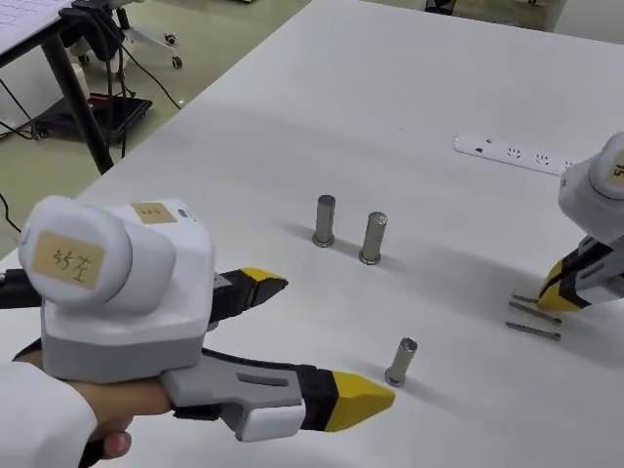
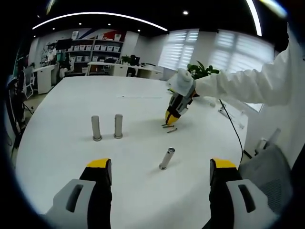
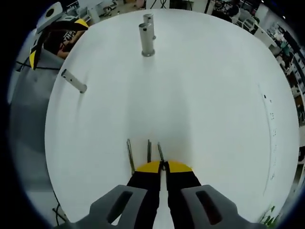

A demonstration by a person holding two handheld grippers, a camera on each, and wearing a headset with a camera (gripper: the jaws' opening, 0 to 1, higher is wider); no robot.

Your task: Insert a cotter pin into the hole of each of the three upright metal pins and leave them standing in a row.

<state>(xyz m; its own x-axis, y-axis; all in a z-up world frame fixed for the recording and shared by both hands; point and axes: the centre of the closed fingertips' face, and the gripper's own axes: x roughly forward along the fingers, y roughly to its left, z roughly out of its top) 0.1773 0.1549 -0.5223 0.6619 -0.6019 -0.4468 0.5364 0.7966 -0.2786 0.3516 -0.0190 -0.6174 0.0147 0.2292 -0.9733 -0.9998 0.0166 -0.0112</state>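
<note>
My left gripper (image 1: pixel 325 338) hangs over the near edge of the white worktop (image 1: pixel 292 117), jaws spread wide with nothing between them. Just beyond its tips, 1 metal pin (image 1: pixel 401 361) is tipped well off upright; I can't tell whether it lies fully flat. In the left gripper view it sits ahead of the gap between the jaws, apart from both.

Toward the right edge, my right gripper (image 3: pixel 163 167) points down at the worktop, where 3 cotter pins (image 3: pixel 149 150) lie side by side. Its jaws are pinched nearly together, and the end of 1 cotter pin (image 3: pixel 160 152) sits in the slit at the tips.

Farther in, near the middle of the worktop, 2 upright metal pins (image 1: pixel 373 238) stand just beside each other. A white power strip (image 1: pixel 512 153) lies toward the far right edge.
</note>
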